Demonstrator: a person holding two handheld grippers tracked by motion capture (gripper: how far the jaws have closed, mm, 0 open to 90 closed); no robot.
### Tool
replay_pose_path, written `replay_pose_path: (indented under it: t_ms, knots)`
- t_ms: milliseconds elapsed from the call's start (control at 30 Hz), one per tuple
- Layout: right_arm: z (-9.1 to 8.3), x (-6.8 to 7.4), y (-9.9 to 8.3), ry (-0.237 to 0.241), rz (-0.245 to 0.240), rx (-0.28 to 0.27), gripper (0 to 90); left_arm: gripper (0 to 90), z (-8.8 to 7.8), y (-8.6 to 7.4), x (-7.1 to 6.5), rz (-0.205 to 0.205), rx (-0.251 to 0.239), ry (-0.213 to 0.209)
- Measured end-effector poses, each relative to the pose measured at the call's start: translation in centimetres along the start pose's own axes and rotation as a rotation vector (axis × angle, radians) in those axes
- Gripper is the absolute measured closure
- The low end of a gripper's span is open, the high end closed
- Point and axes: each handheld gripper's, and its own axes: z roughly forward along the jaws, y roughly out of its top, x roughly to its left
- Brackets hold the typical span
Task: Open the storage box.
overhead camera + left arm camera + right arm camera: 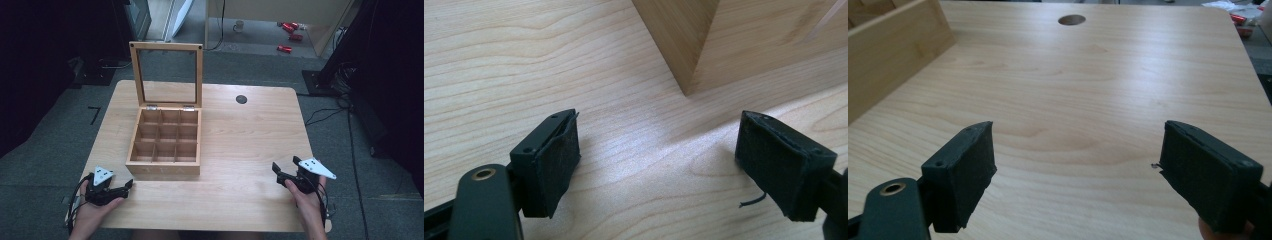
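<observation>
The black pads of the left gripper are spread wide apart, and nothing is between them. They sit low over the pale wooden table, just beside the near corner of the light brown wooden box with nine little square rooms. The black pads of the right gripper are spread wide too, with only bare table between them. That gripper is well away from the box, near the table's right edge.

The box stands left of the middle of the table. Its lid with the see-through window is standing straight up at the back, and all the little rooms look empty.

What could go wrong? The left gripper is very close to the box corner. If it pushes forward, I think it could bump the box and make it slide or turn. If a gripper knocks the tall lid, the lid may drop shut with a bang, maybe onto a pad. The right gripper is far away, so it cannot hold the box steady yet.
</observation>
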Motion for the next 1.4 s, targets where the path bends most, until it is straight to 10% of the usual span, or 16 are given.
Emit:
replay_pose_path:
  t_ms: [633,1067,1233,1400]
  knots:
    - [-2.1,-3.6,-4.1,-0.092,0.031,0.079,14.5,18.3,0.0,0.0,0.0,-0.001,0.000,0.001]
    - [-2.5,-4.0,-4.9,-0.147,0.014,0.190,14.5,18.3,0.0,0.0,0.0,0.000,0.001,0.002]
    - [-2.3,-3.4,-5.1,-0.177,-0.064,0.241,13.3,18.3,0.0,0.0,-0.1,-0.004,-0.001,0.004]
    - [-2.3,-3.8,-5.1,-0.137,-0.015,0.259,13.3,18.3,0.0,0.0,-0.1,-0.004,-0.002,0.003]
